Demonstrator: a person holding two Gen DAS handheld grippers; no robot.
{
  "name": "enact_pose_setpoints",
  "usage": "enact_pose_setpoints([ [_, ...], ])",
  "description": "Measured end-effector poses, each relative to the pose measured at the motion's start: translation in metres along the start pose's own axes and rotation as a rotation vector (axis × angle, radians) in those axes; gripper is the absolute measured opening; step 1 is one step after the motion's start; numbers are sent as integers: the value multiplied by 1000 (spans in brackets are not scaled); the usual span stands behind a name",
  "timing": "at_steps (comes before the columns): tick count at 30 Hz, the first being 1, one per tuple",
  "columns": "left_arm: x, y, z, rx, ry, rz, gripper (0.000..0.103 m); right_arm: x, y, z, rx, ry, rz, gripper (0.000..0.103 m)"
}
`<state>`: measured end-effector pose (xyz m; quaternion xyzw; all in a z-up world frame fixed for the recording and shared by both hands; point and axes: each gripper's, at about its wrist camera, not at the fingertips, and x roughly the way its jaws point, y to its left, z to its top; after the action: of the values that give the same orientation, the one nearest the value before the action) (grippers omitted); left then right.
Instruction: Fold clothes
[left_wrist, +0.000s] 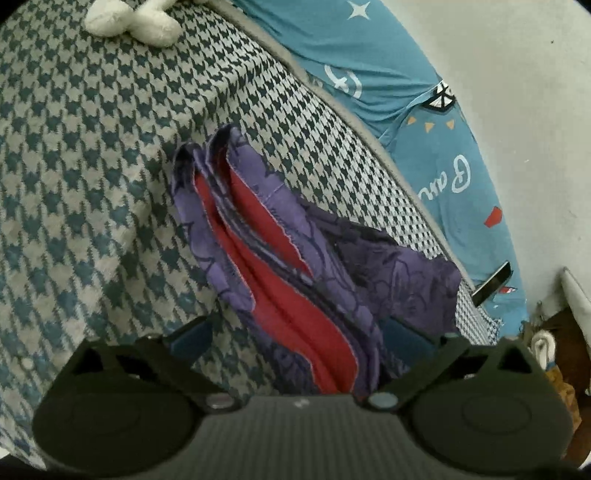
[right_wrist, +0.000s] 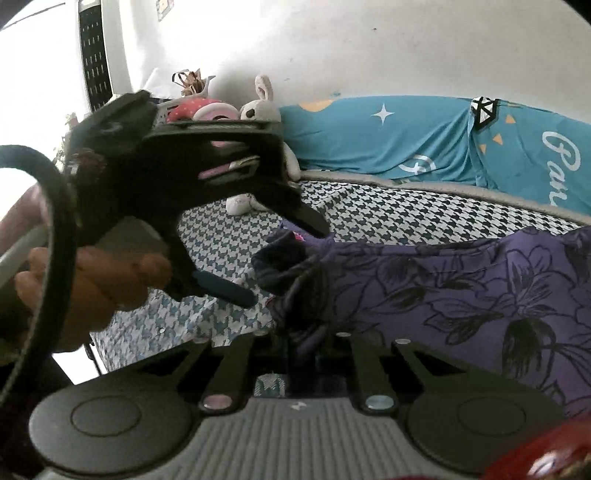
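Note:
A purple floral garment with red lining hangs over the houndstooth bed cover. In the left wrist view my left gripper is open wide, and the folded cloth runs down between its teal fingertips with a gap on each side. In the right wrist view the garment stretches off to the right. My right gripper is shut on a bunched corner of it. A hand holds the left gripper, whose open jaws sit around the garment's dark crumpled end.
Teal bedding with stars and white lettering lies along the white wall. A white plush rabbit sits at the head of the bed beside a basket. A dark phone rests at the bed's edge.

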<state>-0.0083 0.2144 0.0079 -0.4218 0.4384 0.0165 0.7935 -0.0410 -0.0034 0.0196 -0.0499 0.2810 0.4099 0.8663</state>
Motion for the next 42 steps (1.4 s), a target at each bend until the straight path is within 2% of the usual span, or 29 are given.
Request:
enact_pose_setpoints([
  [8,23,2,9,-45,8,-9,102,-3,-4,0,32,4,12,13],
  [12,13,-3,8,-33,-20,-56,95,-3,0,-1,-13,-1,-9,13],
  [17,-6,-15,5,9,-46,-99,95,3,6,-4,-73,13,-37,13],
  [20,-8,-18,4,11,-43,-106,95,6,10,-6,-102,16,-59,18],
  [21,-8,-17,3,8,-40,-106,95,7,11,-6,-117,15,-69,24],
  [22,-7,-17,3,4,-37,-105,95,6,13,-7,-131,9,-80,28],
  [23,-7,-15,3,1,-36,-107,95,5,14,-7,-145,2,-91,29],
  [31,-20,-8,2,-6,-55,-133,95,-8,19,0,-170,-90,-118,29],
  [42,-26,11,-5,-25,-36,-95,98,-12,9,8,-61,-95,-99,28],
])
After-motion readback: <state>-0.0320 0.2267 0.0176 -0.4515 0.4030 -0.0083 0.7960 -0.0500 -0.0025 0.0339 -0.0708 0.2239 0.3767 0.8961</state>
